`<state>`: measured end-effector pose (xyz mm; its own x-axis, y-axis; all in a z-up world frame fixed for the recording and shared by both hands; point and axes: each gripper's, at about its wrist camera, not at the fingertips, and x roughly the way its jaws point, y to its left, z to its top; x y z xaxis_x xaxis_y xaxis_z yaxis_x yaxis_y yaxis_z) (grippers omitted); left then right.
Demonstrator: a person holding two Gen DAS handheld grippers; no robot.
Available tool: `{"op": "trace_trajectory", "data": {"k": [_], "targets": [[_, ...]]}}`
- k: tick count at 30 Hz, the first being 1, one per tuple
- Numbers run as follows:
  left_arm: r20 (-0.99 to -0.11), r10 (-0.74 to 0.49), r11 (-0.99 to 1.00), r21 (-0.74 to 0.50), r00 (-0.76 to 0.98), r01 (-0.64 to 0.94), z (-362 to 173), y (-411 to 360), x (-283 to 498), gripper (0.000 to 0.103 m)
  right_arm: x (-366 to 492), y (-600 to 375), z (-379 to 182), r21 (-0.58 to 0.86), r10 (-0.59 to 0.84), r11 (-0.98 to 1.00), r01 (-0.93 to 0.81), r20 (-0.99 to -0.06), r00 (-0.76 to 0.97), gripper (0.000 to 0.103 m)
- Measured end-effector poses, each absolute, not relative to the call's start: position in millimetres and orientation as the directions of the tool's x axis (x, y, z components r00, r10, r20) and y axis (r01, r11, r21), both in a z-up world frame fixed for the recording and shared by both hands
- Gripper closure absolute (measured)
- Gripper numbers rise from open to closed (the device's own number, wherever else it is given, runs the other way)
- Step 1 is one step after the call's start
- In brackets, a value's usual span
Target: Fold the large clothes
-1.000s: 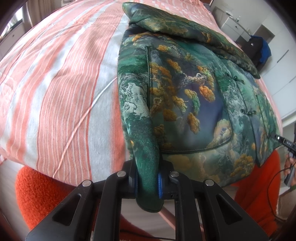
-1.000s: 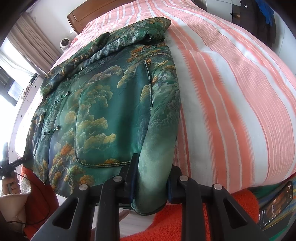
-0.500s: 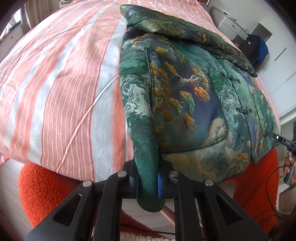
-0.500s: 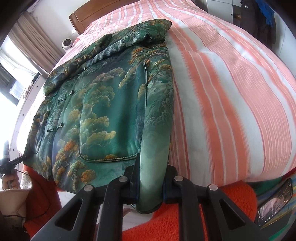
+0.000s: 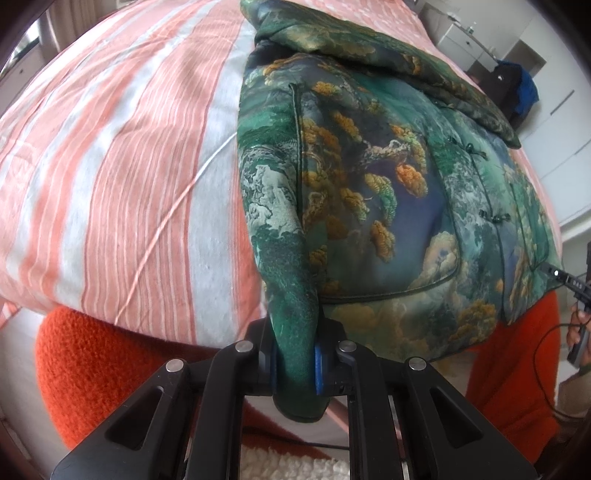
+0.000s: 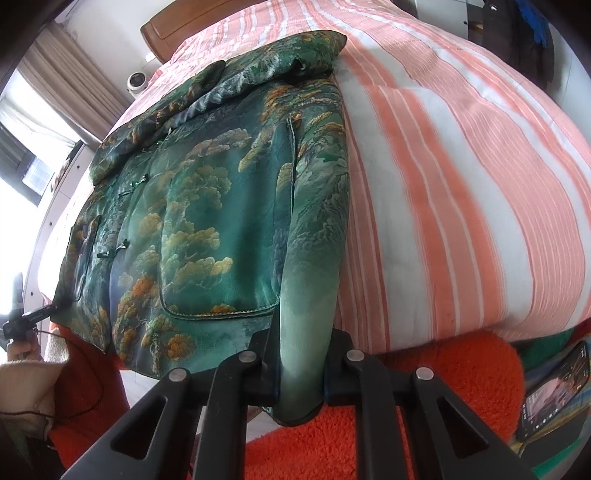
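Your jacket (image 5: 369, 192) lies front-up on the bed (image 5: 129, 166), its hem hanging over the near edge toward you. To the outer side of each hem corner the striped cover runs bare and wide, so you have open room on both flanks; on the far side the jacket's folded collar end sits well short of the headboard (image 6: 173, 26). Below the bed's edge there is orange fleece (image 5: 92, 369) close under both tools, and a phone (image 6: 554, 391) lies by your right side.

The bed fills most of both views under an orange-and-white striped cover. Curtains (image 6: 62, 85) and a bright window stand at one side of the room, white cabinets (image 5: 554, 110) and a dark bag (image 5: 513, 88) at the other.

Your left gripper (image 5: 295, 369) pinches one lower corner of the jacket, the cloth bunched between the blue pads. Your right gripper (image 6: 299, 369) has just been closing and now pinches the opposite lower corner, fabric squeezed between its jaws. Both corners hang just off the bed's edge, and each tool shows small at the far hem corner in the other's view
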<state>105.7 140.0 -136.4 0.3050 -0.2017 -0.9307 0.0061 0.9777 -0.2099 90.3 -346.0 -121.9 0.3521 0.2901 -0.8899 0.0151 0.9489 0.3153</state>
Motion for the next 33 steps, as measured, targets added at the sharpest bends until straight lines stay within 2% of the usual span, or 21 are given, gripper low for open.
{"op": "trace_trajectory", "data": {"k": [6,8,10,11,14,16,19,22,33], "targets": [[-0.929,-0.194,0.980,-0.201,0.316,0.011,-137,136,108,0.082,95,-346,-127,0.321,0.291,0.947,0.026,-0.888,0.356,0.087],[-0.926,-0.200,0.977,-0.213,0.320,-0.007,-138,138,107,0.072,94,-348,-128,0.339,0.304,0.940,0.034,-0.881,0.363,0.084],[-0.923,-0.212,0.973,-0.230,0.322,-0.017,-139,139,106,0.066,91,-350,-129,0.356,0.314,0.933,0.049,-0.875,0.370,0.079],[-0.921,-0.218,0.972,-0.236,0.322,-0.018,-139,140,105,0.060,90,-352,-129,0.363,0.318,0.930,0.058,-0.872,0.373,0.078],[-0.917,-0.228,0.969,-0.247,0.327,-0.015,-138,139,105,0.045,88,-357,-129,0.378,0.325,0.923,0.070,-0.866,0.381,0.065],[-0.916,-0.234,0.968,-0.251,0.326,-0.012,-138,135,105,0.040,87,-358,-128,0.390,0.337,0.918,0.069,-0.860,0.383,0.055],[-0.922,-0.231,0.969,-0.245,0.311,-0.009,-140,133,106,0.031,85,-356,-128,0.392,0.344,0.918,0.056,-0.860,0.378,0.049],[-0.928,-0.218,0.973,-0.232,0.302,-0.011,-142,130,107,0.030,84,-355,-129,0.388,0.344,0.920,0.052,-0.864,0.368,0.045],[-0.940,-0.197,0.978,-0.207,0.278,-0.007,-149,122,110,0.028,79,-358,-128,0.358,0.320,0.932,0.048,-0.880,0.352,0.045]]}}
